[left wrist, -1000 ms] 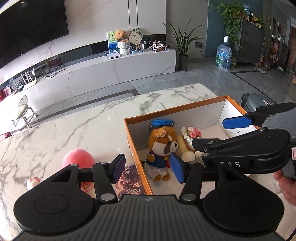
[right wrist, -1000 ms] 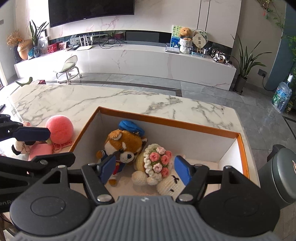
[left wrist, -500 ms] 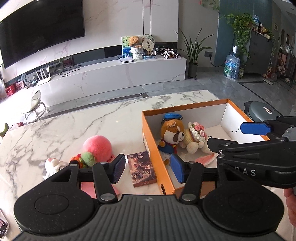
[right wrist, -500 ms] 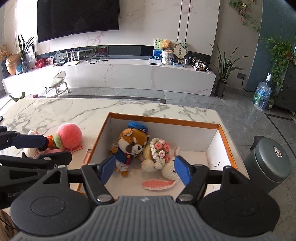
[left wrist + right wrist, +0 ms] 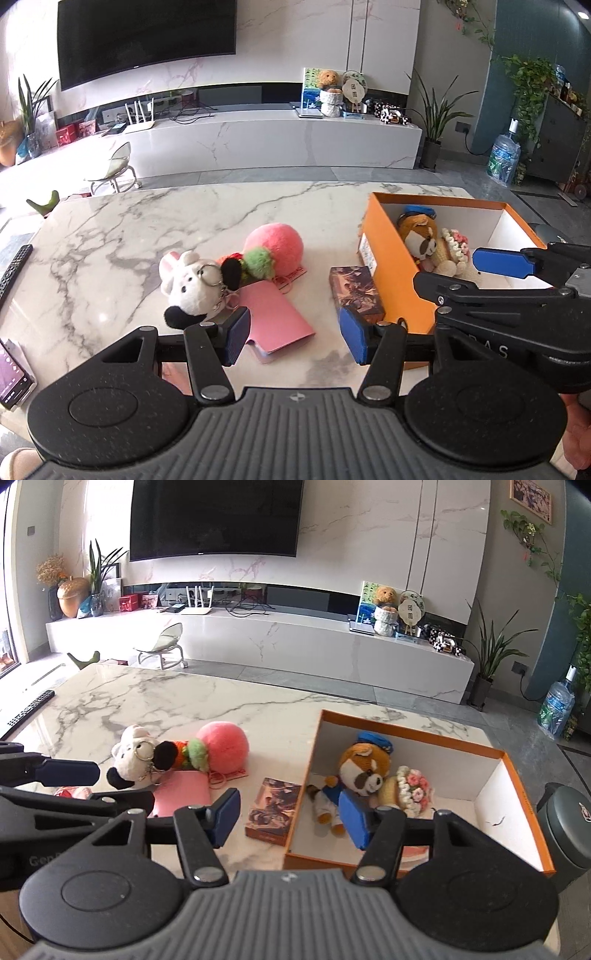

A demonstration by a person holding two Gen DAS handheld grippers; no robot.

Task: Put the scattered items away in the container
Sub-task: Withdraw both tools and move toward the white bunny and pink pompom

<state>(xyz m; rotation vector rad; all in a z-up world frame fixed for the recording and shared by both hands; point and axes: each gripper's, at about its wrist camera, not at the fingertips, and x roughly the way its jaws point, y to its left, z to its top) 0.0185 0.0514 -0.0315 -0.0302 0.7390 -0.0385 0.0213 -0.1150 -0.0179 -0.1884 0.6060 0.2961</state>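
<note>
An orange box (image 5: 384, 258) (image 5: 524, 794) stands on the right of the marble table (image 5: 147, 229). Inside it lie a fox plush with a blue cap (image 5: 421, 240) (image 5: 364, 771) and a crocheted flower toy (image 5: 456, 247) (image 5: 410, 786). Left of the box lie a small picture box (image 5: 356, 290) (image 5: 273, 806), a pink wallet (image 5: 275, 319) (image 5: 183, 792), a pink peach plush (image 5: 275, 247) (image 5: 223, 746) and a white bunny keychain (image 5: 186, 284) (image 5: 135, 757). My left gripper (image 5: 293, 334) is open and empty above the wallet and picture box. My right gripper (image 5: 288, 818) is open and empty over the box's left wall.
A remote (image 5: 13, 271) (image 5: 31, 709) lies at the table's left edge. A phone (image 5: 13, 376) lies at the near left corner. A grey bin (image 5: 569, 823) stands right of the table. A TV unit stands behind, across the floor.
Both grippers have pulled back and up from the box and swung left. The toys on the table's left side have come into view. Both stayed open.
</note>
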